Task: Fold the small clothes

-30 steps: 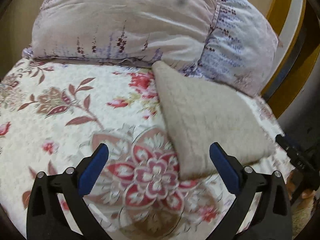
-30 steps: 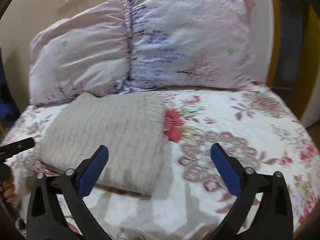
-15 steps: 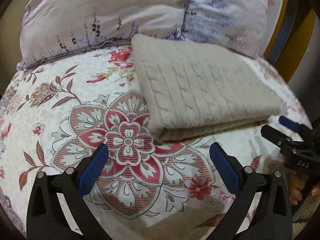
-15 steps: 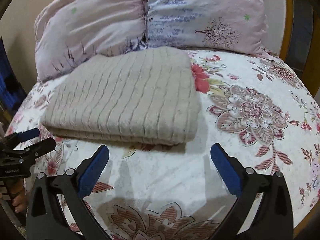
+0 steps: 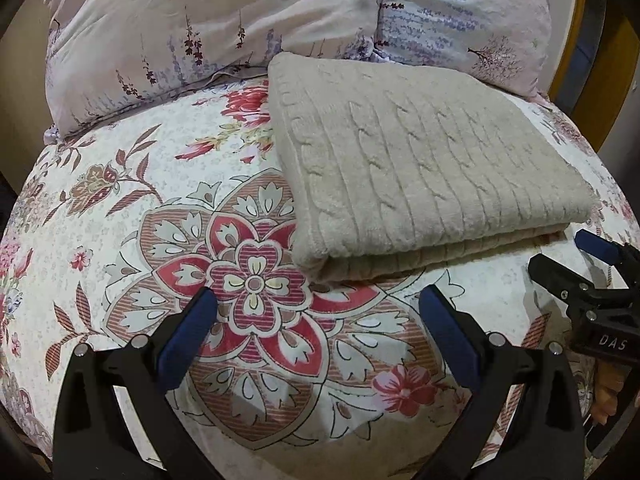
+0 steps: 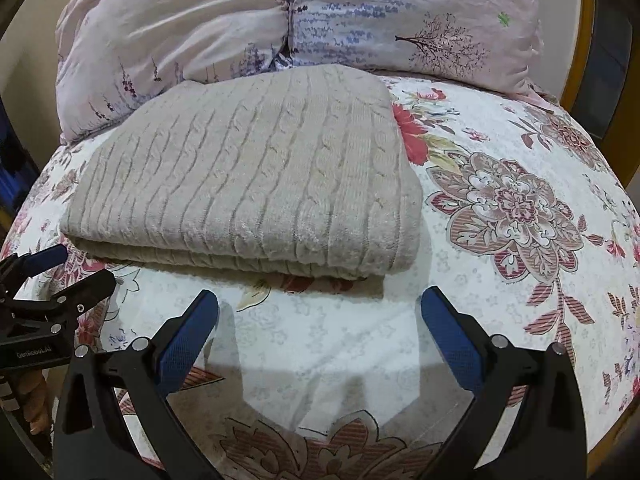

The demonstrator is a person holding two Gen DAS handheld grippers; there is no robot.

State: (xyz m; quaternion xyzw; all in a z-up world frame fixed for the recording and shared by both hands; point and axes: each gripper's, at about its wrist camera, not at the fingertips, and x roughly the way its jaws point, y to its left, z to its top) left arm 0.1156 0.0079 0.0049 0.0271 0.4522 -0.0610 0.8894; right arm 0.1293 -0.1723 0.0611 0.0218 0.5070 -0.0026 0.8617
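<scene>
Both grippers, left gripper (image 5: pixel 316 308) and right gripper (image 6: pixel 320 306), hang with jaws wide apart, holding nothing. Folded beige cable-knit sweater (image 6: pixel 248 172) lies on the floral bedsheet (image 5: pixel 120 208), far edge touching the pillows (image 6: pixel 280 12); bare sheet lies before its near edge.

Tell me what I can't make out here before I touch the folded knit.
- Folded beige knit: inner layers and underside hidden by its top layer, both views.
- Pillows: tops cut off by the frame edge.
- Right gripper: handle and hand outside the left wrist view's right edge.
</scene>
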